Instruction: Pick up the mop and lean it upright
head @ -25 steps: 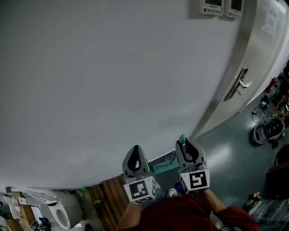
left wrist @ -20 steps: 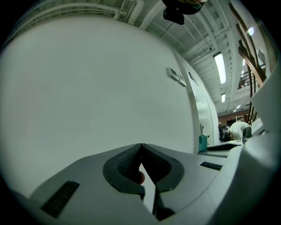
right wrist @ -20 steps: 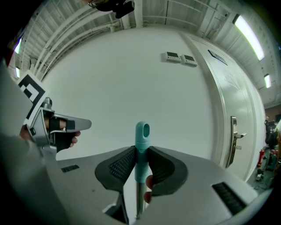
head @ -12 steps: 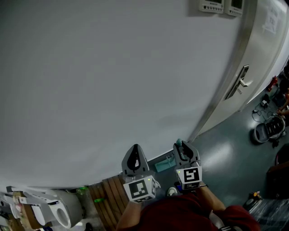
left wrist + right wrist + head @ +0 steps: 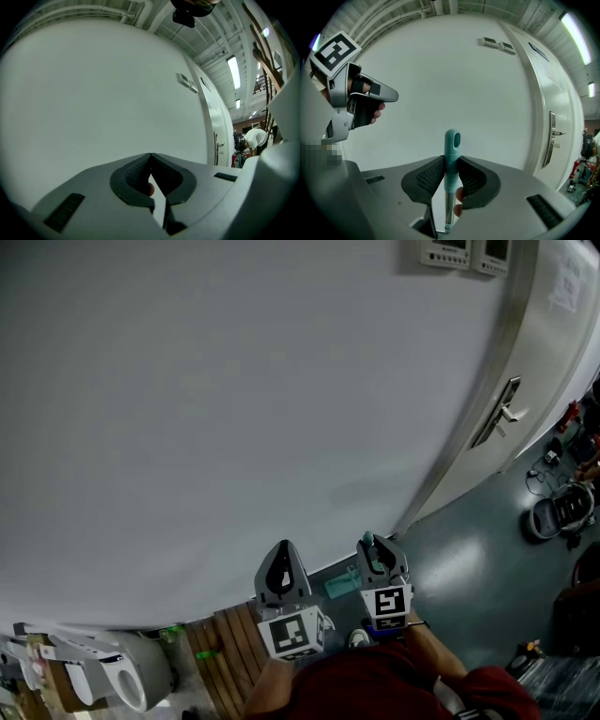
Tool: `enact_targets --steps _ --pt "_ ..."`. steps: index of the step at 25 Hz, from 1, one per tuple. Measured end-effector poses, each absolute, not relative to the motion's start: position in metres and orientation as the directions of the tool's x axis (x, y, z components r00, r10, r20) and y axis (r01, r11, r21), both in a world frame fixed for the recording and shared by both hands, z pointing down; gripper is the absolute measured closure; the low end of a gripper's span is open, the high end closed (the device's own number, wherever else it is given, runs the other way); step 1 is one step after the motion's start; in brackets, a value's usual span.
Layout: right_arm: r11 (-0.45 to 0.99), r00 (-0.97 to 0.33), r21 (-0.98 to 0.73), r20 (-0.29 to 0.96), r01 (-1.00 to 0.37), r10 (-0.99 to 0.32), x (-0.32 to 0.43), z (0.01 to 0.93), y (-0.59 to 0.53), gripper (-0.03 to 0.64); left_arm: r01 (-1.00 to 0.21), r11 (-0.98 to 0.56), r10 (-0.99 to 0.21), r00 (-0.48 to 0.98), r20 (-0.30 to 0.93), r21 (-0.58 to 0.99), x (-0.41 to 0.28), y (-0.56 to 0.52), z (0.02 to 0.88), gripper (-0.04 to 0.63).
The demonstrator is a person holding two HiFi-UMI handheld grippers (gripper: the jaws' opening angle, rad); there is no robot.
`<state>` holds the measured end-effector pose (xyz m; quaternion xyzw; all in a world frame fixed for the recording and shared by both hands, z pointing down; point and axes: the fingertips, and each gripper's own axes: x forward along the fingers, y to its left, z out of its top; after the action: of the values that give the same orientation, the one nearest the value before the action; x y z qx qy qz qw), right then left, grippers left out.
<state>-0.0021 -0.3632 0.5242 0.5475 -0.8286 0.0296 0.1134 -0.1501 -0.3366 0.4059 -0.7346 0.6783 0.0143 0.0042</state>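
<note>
The mop's handle ends in a teal grip (image 5: 451, 154) with an eyelet, standing upright before the white wall (image 5: 234, 409). My right gripper (image 5: 451, 161) is shut on that grip just below the eyelet, with a metal shaft (image 5: 448, 211) running down from it. In the head view the teal tip (image 5: 367, 539) pokes out above the right gripper (image 5: 378, 554), and a teal mop head (image 5: 342, 585) lies on the floor at the wall's foot. My left gripper (image 5: 281, 570) hovers level beside it, jaws shut (image 5: 150, 157) with nothing between them. It also shows in the right gripper view as the left gripper (image 5: 361, 101).
A white door (image 5: 553, 362) with a metal lever handle (image 5: 502, 413) stands to the right of the wall. Two wall panels (image 5: 466, 253) hang high up. Wooden slats (image 5: 225, 652) and a white device (image 5: 112, 681) lie at lower left. A round floor machine (image 5: 558, 512) and a bending person (image 5: 255, 138) are far right.
The right gripper has sunk with the mop handle in it, so the teal tip sits lower against the wall. The left gripper has stayed where it was.
</note>
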Motion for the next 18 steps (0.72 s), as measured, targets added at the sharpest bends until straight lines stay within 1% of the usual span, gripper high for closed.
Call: enact_targets --steps 4,18 --pt "0.396 -0.377 0.061 0.201 -0.916 -0.904 -0.008 0.520 -0.370 0.511 -0.996 -0.084 -0.996 0.083 -0.026 0.011 -0.154 -0.337 0.410 0.581" --pt "0.371 -0.346 0.098 0.209 -0.923 -0.915 -0.039 0.531 -0.441 0.511 -0.998 -0.058 -0.998 0.058 -0.022 0.016 -0.167 -0.332 0.413 0.581"
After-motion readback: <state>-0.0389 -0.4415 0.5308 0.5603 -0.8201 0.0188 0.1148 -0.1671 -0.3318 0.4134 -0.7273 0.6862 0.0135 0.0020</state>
